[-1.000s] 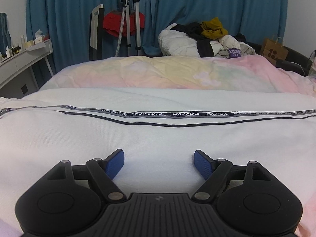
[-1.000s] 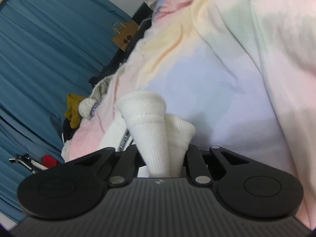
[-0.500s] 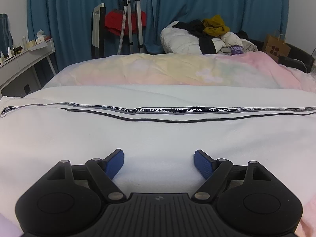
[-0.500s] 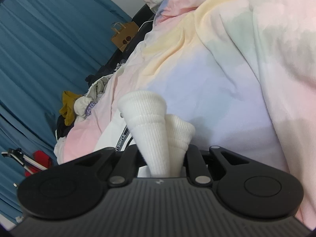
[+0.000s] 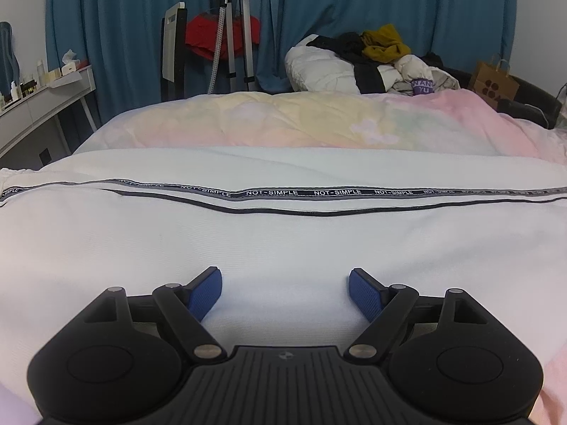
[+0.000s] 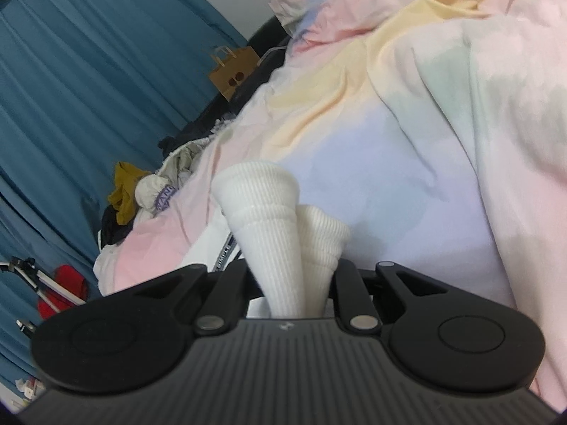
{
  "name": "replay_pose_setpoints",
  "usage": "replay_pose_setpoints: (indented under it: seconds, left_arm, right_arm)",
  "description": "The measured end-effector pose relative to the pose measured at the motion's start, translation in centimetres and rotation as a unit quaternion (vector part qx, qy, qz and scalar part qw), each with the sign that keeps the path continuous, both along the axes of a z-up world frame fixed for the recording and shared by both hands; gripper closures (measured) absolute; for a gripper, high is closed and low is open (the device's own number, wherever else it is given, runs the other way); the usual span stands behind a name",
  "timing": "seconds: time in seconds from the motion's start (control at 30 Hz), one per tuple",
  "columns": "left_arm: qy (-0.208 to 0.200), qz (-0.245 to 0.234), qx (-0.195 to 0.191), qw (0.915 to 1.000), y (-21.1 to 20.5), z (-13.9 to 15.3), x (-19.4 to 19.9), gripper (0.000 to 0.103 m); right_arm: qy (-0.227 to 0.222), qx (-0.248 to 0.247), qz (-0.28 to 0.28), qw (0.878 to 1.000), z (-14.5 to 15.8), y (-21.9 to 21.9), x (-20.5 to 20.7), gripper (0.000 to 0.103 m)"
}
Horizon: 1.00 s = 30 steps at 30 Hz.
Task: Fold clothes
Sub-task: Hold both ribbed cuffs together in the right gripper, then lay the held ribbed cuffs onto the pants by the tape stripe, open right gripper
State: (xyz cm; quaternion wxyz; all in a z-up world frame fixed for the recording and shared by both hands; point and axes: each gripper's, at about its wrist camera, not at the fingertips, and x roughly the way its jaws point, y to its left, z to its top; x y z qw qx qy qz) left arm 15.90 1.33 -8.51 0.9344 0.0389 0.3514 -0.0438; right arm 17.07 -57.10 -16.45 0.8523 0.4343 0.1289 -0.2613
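Note:
A white garment (image 5: 283,244) with a black "NOT-SIMPLE" side stripe (image 5: 304,193) lies flat across the bed in the left wrist view. My left gripper (image 5: 285,283) hovers just over its near part, jaws open, blue pads apart with nothing between them. In the right wrist view my right gripper (image 6: 294,283) is shut on the garment's white ribbed cuffs (image 6: 269,219), which bunch up out of the jaws; its pads are hidden by the fabric. A strip of the stripe (image 6: 223,253) shows left of the cuffs.
A pastel duvet (image 5: 319,120) covers the bed (image 6: 407,177). A heap of clothes (image 5: 372,60) sits at the far side, with a brown paper bag (image 5: 494,81) to the right. A tripod (image 5: 235,35), a red cloth and a white desk (image 5: 46,95) stand left before blue curtains.
The right wrist view has rolled a little, so the clothes heap and curtain have shifted; the cuffs stay clamped. The left gripper has barely moved.

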Motion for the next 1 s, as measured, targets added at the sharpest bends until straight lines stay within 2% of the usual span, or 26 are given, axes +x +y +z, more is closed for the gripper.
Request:
replay_pose_setpoints:
  seconds: [0.2, 0.43, 0.67, 0.83, 1.0]
  left_arm:
    - [0.000, 0.001, 0.003, 1.0000, 0.0, 0.0, 0.1, 0.022]
    - [0.002, -0.002, 0.004, 1.0000, 0.0, -0.2, 0.4, 0.021]
    - [0.004, -0.005, 0.004, 1.0000, 0.0, -0.3, 0.7, 0.021]
    - [0.005, -0.008, 0.002, 1.0000, 0.1, -0.5, 0.8, 0.020]
    - [0.007, -0.011, -0.007, 0.9999, 0.4, -0.5, 0.9, 0.020]
  right_arm:
    - [-0.006, -0.058, 0.008, 0.998, 2.2, 1.1, 0.2, 0.089]
    - [-0.018, -0.076, 0.009, 0.997, 3.8, 1.5, 0.3, 0.089]
    - [-0.018, -0.139, 0.028, 0.990, 6.2, 2.9, 0.8, 0.089]
    - [-0.017, -0.167, 0.035, 0.985, 8.3, 4.1, 1.3, 0.089]
    - [-0.023, -0.198, 0.040, 0.979, 11.7, 6.7, 2.0, 0.089]
